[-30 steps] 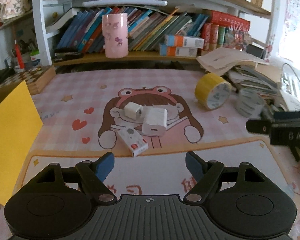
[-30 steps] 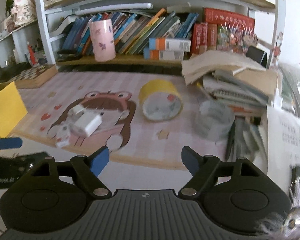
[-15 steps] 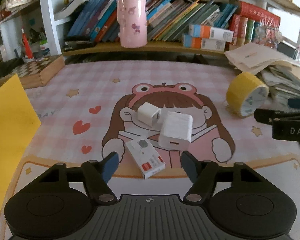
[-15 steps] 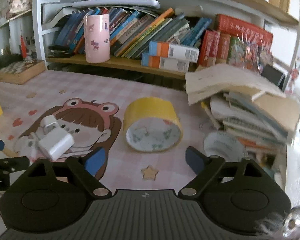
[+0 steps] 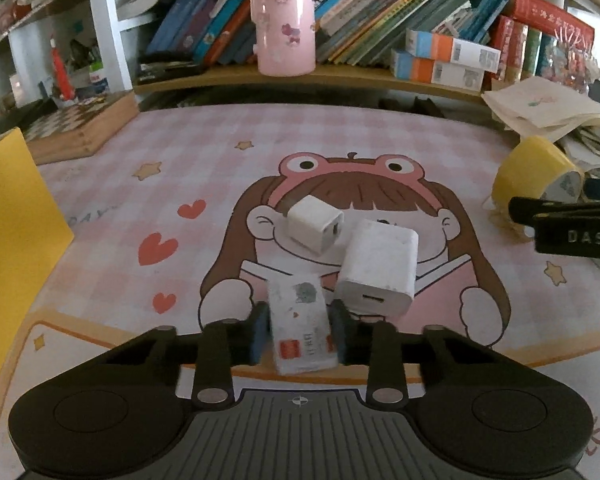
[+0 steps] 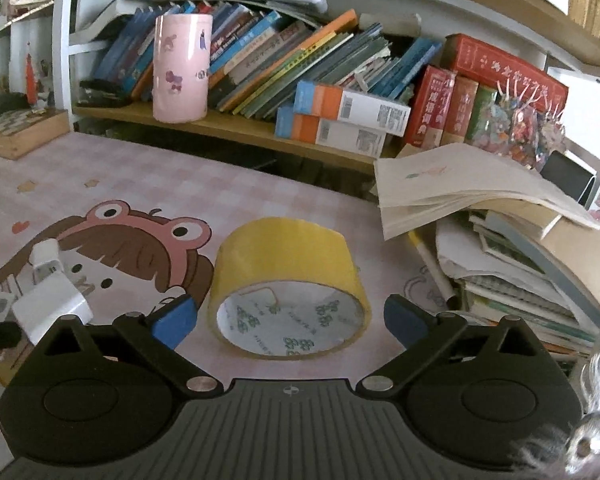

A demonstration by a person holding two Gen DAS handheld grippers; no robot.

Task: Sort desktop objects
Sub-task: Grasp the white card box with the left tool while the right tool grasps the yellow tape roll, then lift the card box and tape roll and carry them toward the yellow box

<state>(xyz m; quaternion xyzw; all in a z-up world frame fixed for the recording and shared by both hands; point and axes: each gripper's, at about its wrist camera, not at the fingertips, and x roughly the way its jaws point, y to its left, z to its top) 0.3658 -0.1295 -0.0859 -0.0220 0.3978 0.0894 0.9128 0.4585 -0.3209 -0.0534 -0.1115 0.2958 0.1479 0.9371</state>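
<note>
On the pink cartoon desk mat lies a small white box with a red label, and my left gripper is shut on it, a pad against each long side. Just beyond it lie a small white charger cube and a larger white charger. A yellow tape roll lies on its side with its hollow facing the right wrist camera. My right gripper straddles its near end. Its jaws are opening, and the blue pads stand clear of the roll on both sides.
A pink cup stands on the low bookshelf at the back. A yellow sheet stands at the left edge beside a wooden chessboard box. A pile of books and papers crowds the right side.
My left gripper came forward and down over the labelled box and closed on it. My right gripper drew up to the tape roll and its jaws spread wider.
</note>
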